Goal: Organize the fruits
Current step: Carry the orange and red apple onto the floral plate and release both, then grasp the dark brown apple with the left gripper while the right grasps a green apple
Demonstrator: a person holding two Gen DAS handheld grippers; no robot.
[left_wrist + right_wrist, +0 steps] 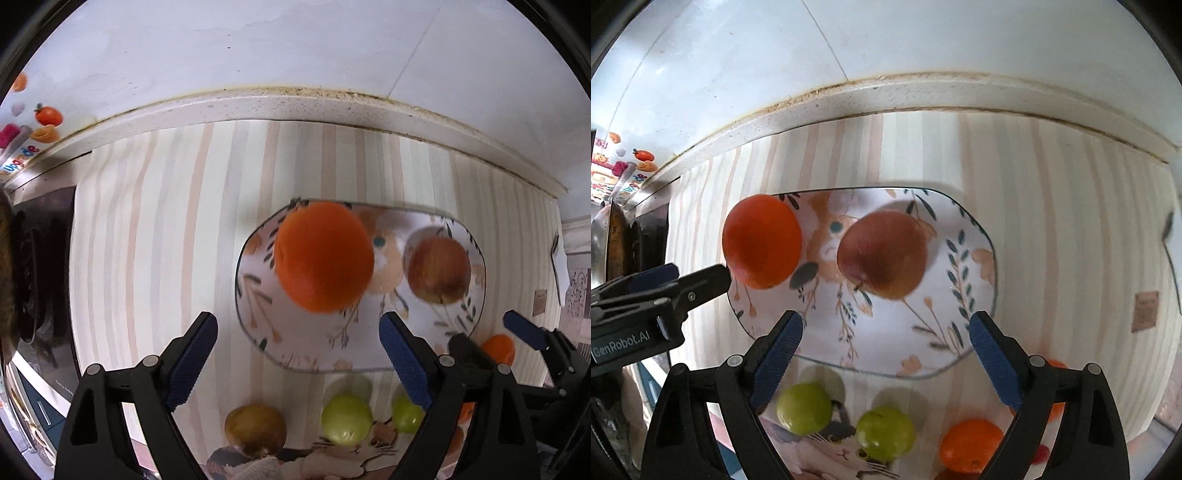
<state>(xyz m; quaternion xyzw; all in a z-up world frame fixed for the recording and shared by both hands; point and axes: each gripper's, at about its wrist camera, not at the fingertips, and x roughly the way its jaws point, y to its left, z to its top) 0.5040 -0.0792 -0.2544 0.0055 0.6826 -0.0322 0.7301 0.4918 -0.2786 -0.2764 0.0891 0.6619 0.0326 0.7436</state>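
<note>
Left wrist view first: our left gripper (pixel 299 354) points down at the counter with its blue-padded jaws spread wide and nothing between them. Past the fingertips sits the floral plate (pixel 258 332) on the striped mat (pixel 155 229), and on it we've got an orange (pixel 324 256) toward the left and a reddish apple (pixel 437 269) toward the right, apart from each other. Both look a bit blurred. Nearer to us, off the plate, there's a brownish fruit (pixel 255 428) and two green fruits (pixel 346 419), one partly hidden behind our right-hand finger. Over on the right edge we can see the right gripper (pixel 484 332), also spread apart, with another orange (pixel 500 347) peeking between its fingers on the mat, though we can't tell if anything touches it.

Right wrist view: our right gripper (pixel 886 350) is wide open too, holding nothing. The same plate (pixel 960 354) lies beyond it, apple (pixel 882 254) in the middle, orange (pixel 761 242) at the plate's left edge. The left gripper (pixel 698 280) pokes in from the left, its tip just beside that orange. Below the plate sit two green fruits (pixel 804 408) and a second orange (pixel 969 445).
</note>
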